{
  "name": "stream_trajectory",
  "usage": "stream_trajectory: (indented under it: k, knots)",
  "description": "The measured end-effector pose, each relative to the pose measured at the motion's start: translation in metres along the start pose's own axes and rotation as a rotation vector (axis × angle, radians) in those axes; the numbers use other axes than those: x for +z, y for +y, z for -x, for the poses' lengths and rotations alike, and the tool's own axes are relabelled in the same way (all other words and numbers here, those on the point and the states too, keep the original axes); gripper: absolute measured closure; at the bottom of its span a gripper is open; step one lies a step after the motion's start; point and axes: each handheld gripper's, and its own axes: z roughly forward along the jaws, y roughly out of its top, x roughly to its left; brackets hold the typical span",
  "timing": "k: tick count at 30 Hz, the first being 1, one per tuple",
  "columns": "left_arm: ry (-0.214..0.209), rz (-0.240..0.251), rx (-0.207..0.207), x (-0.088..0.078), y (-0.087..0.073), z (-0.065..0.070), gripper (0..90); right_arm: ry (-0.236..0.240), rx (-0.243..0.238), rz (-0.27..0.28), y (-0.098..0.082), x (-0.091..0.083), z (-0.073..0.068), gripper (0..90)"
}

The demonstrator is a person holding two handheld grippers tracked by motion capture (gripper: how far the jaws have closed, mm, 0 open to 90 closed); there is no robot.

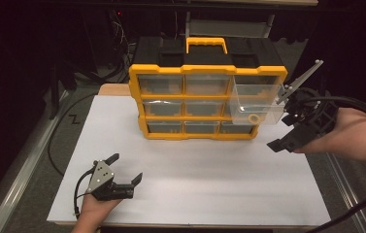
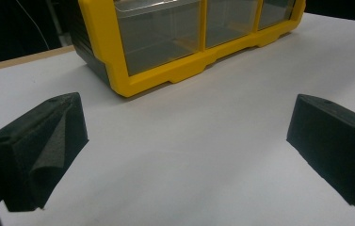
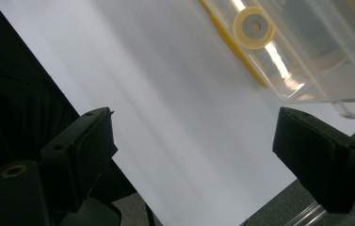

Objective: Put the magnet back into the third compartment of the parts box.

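**Beside the organizer's right end, a pulled-out drawer and an empty right gripper**

At the right end of the yellow organizer (image 1: 208,101), a clear drawer (image 1: 257,103) sticks out from the middle row toward the person, its front well forward of the yellow frame. On the drawer's floor, near its front wall, lies a small yellow ring (image 1: 254,118); the right gripper view shows the same ring (image 3: 254,27) through the clear plastic, flat on the bottom with a hole through its middle.

The right gripper (image 1: 294,132) hangs just to the right of the organizer, beside the drawer's outer wall and slightly nearer the person than the drawer's front. Its jaws stand wide apart with nothing between them. In its own view the two black jaws frame bare white table, and the drawer (image 3: 307,52) sits above and beyond the right-hand jaw, close to it; whether the jaw grazes the drawer's corner cannot be told. The ring lies farther off than the jaw tips, inside the drawer and out of the gap.

The left gripper (image 1: 124,169) rests low on the white table (image 1: 195,184), well in front of the organizer's left end and far from the drawer. Its jaws are also spread wide and empty; its own view looks across open table to the organizer's (image 2: 165,52) lower left corner.
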Motion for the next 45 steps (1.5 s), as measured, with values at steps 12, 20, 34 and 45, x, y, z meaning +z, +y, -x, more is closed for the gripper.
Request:
stream_trajectory:
  k: [12, 20, 34, 45]
  knots:
    - [0.002, -0.002, -0.003, 0.001, -0.001, 0.000, 0.2, 0.006, 0.005, 0.001, -0.009, 0.036, -0.009, 1.8]
    - [-0.001, -0.006, -0.001, 0.000, -0.001, 0.000, 0.2, 0.012, 0.014, -0.010, -0.013, 0.064, -0.011, 0.9]
    - [0.000, 0.002, -0.006, -0.001, -0.001, -0.001, 0.2, 0.031, 0.002, -0.033, -0.016, 0.103, -0.016, 0.9]
    - [0.000, 0.005, -0.009, -0.001, -0.001, -0.001, 0.2, 0.053, -0.009, -0.060, -0.017, 0.142, -0.022, 0.9]
